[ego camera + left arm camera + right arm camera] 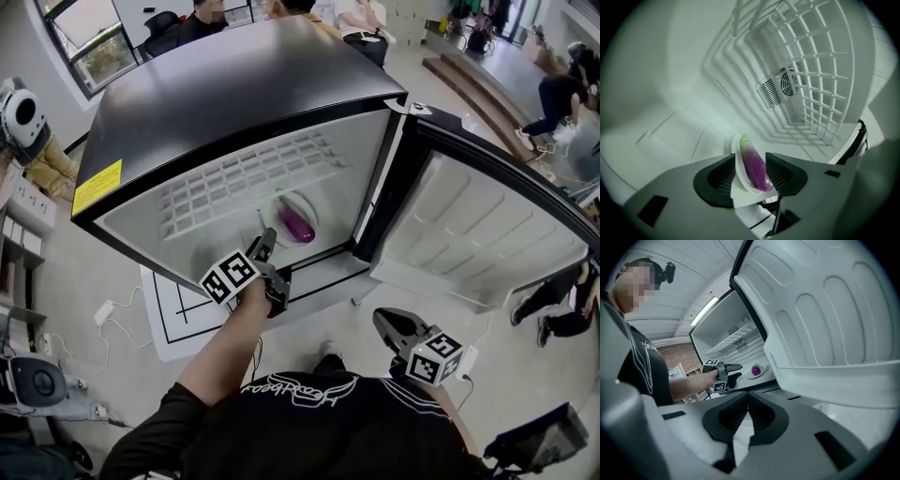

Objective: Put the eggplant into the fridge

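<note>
The eggplant (298,227) lies on a small white plate (302,203) on the floor of the open fridge (234,84), near the middle of the head view. The left gripper (265,246) reaches inside with its jaws apart, and they seem not to touch the plate. The right gripper (389,328), at the lower right, has its jaws together and holds nothing.

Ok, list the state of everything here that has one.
Fridge door: swung wide open.
Eggplant: lying on the plate, inside the fridge, not gripped.
Plate: resting on the fridge floor.
Left gripper: open, empty.
Right gripper: shut, empty.
</note>
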Tool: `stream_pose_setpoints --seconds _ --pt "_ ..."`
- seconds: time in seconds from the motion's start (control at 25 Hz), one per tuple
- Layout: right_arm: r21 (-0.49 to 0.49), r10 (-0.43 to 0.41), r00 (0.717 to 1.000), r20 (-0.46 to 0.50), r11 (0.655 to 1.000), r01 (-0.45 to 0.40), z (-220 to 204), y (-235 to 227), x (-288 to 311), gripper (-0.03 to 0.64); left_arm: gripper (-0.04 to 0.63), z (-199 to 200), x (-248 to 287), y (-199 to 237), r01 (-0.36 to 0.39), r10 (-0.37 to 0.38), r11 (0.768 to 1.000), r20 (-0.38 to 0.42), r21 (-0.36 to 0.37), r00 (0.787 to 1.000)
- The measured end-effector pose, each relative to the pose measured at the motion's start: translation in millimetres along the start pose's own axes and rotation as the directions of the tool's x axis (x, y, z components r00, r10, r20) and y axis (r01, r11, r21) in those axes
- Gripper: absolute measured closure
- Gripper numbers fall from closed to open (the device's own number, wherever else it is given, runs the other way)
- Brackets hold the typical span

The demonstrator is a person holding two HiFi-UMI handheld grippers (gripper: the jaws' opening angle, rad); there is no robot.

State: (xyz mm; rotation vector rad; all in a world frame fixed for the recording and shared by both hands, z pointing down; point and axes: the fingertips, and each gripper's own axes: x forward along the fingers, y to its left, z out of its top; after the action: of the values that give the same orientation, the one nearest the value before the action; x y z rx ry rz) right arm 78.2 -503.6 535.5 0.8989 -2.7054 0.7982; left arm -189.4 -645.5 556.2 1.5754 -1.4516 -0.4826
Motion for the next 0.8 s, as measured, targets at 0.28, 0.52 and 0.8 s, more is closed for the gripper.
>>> stream_pose_setpoints --seconds 0.28,0.52,0.8 --pt "-0.019 0.016 0.999 0.028 1.0 -0.015 3 20 -7 0.611 0.413 -15 -46 -32 0.111 -0.109 0.992 -0.022 0.062 0.994" --pt "-0.058 0.03 0.998 0.053 0.998 -0.027 9 43 -14 0.611 0.413 -28 -86 -82 0.272 -0.256 0.937 -0.099 0.221 0.962" --pt "-0.093 0.046 0.996 0.079 0.995 -0.039 11 74 -25 0.611 0.416 -52 -145 -131 0.41 -0.326 0.783 -0.253 0.467 0.911"
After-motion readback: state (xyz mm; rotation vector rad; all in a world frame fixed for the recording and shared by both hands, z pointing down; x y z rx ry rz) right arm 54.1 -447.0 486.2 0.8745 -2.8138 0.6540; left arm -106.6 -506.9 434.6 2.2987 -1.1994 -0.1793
